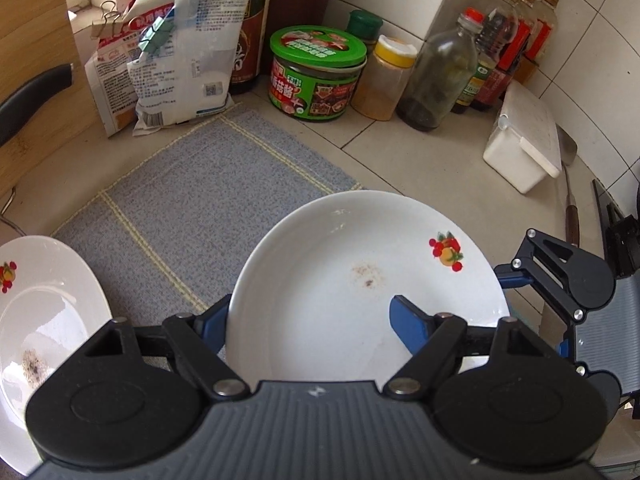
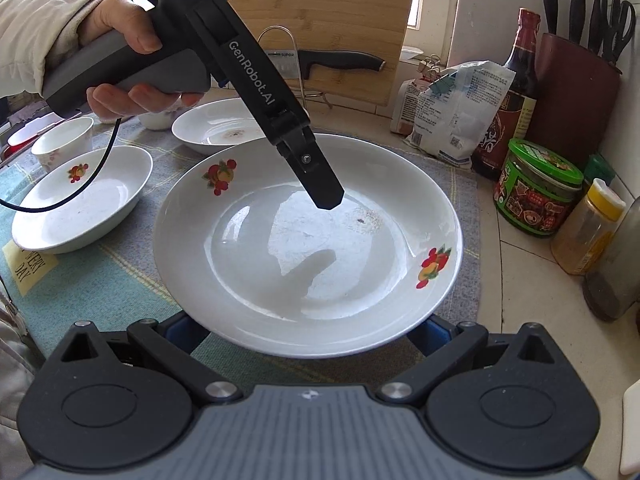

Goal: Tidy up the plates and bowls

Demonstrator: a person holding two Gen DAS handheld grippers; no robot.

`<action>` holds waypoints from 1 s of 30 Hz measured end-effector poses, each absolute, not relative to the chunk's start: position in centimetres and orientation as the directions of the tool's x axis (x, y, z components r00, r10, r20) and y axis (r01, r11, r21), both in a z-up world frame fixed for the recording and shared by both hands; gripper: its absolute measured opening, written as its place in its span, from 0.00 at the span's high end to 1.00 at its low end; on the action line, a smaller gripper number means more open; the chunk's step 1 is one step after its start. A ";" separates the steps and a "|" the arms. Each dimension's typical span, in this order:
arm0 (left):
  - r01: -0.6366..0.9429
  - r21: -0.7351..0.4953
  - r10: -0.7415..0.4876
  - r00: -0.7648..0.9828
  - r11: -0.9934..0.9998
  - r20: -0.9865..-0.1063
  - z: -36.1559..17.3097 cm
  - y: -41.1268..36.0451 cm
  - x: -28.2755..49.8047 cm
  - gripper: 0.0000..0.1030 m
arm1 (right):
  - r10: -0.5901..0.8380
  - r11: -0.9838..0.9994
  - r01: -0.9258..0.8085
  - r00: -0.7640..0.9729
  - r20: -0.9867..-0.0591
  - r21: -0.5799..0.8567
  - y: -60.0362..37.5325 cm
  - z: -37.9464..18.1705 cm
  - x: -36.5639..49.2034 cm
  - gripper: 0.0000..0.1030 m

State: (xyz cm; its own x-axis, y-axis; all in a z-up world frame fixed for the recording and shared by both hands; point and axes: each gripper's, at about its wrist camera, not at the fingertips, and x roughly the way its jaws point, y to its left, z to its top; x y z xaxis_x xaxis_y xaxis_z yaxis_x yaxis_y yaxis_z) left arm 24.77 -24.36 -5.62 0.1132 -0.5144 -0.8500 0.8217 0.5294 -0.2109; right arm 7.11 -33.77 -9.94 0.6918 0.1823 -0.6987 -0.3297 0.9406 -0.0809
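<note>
White fruit-decal plate (image 2: 308,240) over grey mat (image 1: 208,184) on bench (image 1: 400,148), rim pinched by left gripper (image 1: 310,320): one finger on top, other underneath. Right gripper (image 2: 310,332) fingertips hidden under near rim; open/closed can't tell. Second plate (image 2: 80,204) nearby.

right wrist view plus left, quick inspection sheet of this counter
surface: tiled counter under grey-blue woven cloth
job's things: large white fruit-print plate between grippers; near-left white plate; far white plate; small white bowl
clutter: green-lidded jar, dark sauce bottle, clipped bags
grippers: left gripper, one finger over large plate, other beneath; right gripper, fingers under its rim; grip unclear
cables: black cable across near-left plate
surroundings: dark red knife block, bamboo cutting board
</note>
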 end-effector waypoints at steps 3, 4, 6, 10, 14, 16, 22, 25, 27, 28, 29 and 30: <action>0.822 -0.211 -0.514 0.113 0.529 -0.850 -5.9 -25.0 25.6 0.22 | 0.181 0.942 -0.326 0.690 -0.700 -0.078 -34.2 -10.1 8.0 0.00; 0.823 -0.210 -0.514 0.113 0.528 -0.850 -6.0 -25.2 25.9 0.22 | 0.179 0.942 -0.325 0.690 -0.701 -0.079 -34.3 -10.2 8.3 0.00; 0.824 -0.207 -0.512 0.114 0.528 -0.851 -6.2 -25.5 26.3 0.22 | 0.175 0.943 -0.323 0.689 -0.704 -0.082 -34.6 -10.4 8.8 0.00; 0.822 -0.210 -0.509 0.110 0.529 -0.854 -6.8 -26.2 27.2 0.22 | 0.172 0.944 -0.321 0.683 -0.709 -0.081 -35.1 -10.7 9.7 0.00; 0.821 -0.216 -0.510 0.103 0.528 -0.854 -7.2 -26.7 27.9 0.22 | 0.168 0.946 -0.315 0.678 -0.715 -0.077 -35.4 -11.1 10.3 0.00; 0.823 -0.216 -0.510 0.102 0.526 -0.854 -7.4 -26.9 28.2 0.22 | 0.164 0.948 -0.310 0.678 -0.717 -0.076 -35.6 -11.2 10.5 0.00; 0.827 -0.214 -0.511 0.101 0.520 -0.854 -7.9 -27.5 28.7 0.22 | 0.155 0.953 -0.294 0.676 -0.721 -0.070 -36.0 -11.7 11.2 0.00; 0.828 -0.211 -0.511 0.103 0.519 -0.853 -8.2 -27.7 29.0 0.22 | 0.152 0.955 -0.289 0.674 -0.723 -0.069 -36.2 -11.9 11.5 0.00; 0.828 -0.210 -0.510 0.104 0.519 -0.854 -8.3 -27.8 29.1 0.22 | 0.150 0.955 -0.287 0.673 -0.724 -0.069 -36.3 -12.0 11.6 0.00; 0.827 -0.209 -0.508 0.104 0.522 -0.855 -8.4 -27.8 29.2 0.22 | 0.149 0.956 -0.286 0.673 -0.725 -0.069 -36.3 -12.0 11.7 0.00; 0.826 -0.209 -0.507 0.105 0.523 -0.855 -8.5 -27.9 29.3 0.22 | 0.150 0.956 -0.286 0.673 -0.724 -0.067 -36.4 -12.1 11.8 0.00; 0.826 -0.208 -0.507 0.105 0.524 -0.855 -8.6 -28.0 29.4 0.22 | 0.151 0.956 -0.285 0.672 -0.725 -0.064 -36.4 -12.2 11.9 0.00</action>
State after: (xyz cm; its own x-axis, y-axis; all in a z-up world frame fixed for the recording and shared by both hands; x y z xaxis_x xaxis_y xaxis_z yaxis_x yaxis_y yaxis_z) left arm 29.41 -27.95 -8.63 0.1054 -0.5070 -0.8555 0.8261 0.5235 -0.2085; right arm 11.90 -36.42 -12.16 0.6723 0.1514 -0.7246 -0.2846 0.9565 -0.0642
